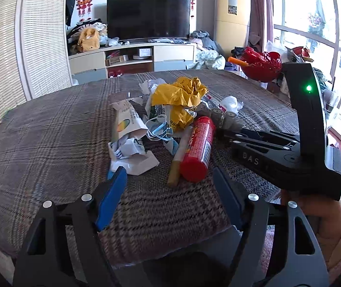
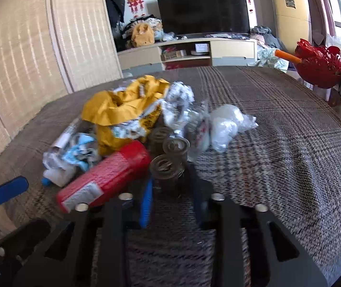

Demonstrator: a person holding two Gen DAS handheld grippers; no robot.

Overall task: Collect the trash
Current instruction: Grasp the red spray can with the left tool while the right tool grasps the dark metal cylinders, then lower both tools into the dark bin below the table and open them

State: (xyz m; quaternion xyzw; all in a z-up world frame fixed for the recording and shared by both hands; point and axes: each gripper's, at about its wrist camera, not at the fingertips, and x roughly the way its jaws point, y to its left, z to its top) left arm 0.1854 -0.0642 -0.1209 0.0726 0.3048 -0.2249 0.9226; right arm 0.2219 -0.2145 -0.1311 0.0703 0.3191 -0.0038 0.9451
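Two grippers are working at one heap of rubbish on a plaid woven cloth (image 1: 51, 157). The left gripper (image 1: 169, 199) is hovering spread wide, nothing between its blue pads, and the trash pile (image 1: 170, 119) is lying just ahead of its fingertips, so it looks to be waiting its turn rather than reaching. The right gripper (image 2: 172, 191) is pushing in from the pile's right edge, its narrowed fingers standing either side of the nearest ribbed can (image 2: 168, 167); blur hides whether the pads are touching the can, so I cannot tell if it is gripped. Probably the can is being taken first because it is lying loose at the pile's edge.

Just left of that gripper's fingers a red tube (image 2: 105, 174) is lying on its side, smooth, rigid and likely to roll. Beyond it a crumpled yellow bag (image 2: 120, 110) is capping the heap, light and springy. A clear plastic wad (image 2: 227, 122) is sitting ahead and to the right, soft and slippery. Torn white paper (image 1: 132, 153) is lying just beyond the left gripper's left pad.
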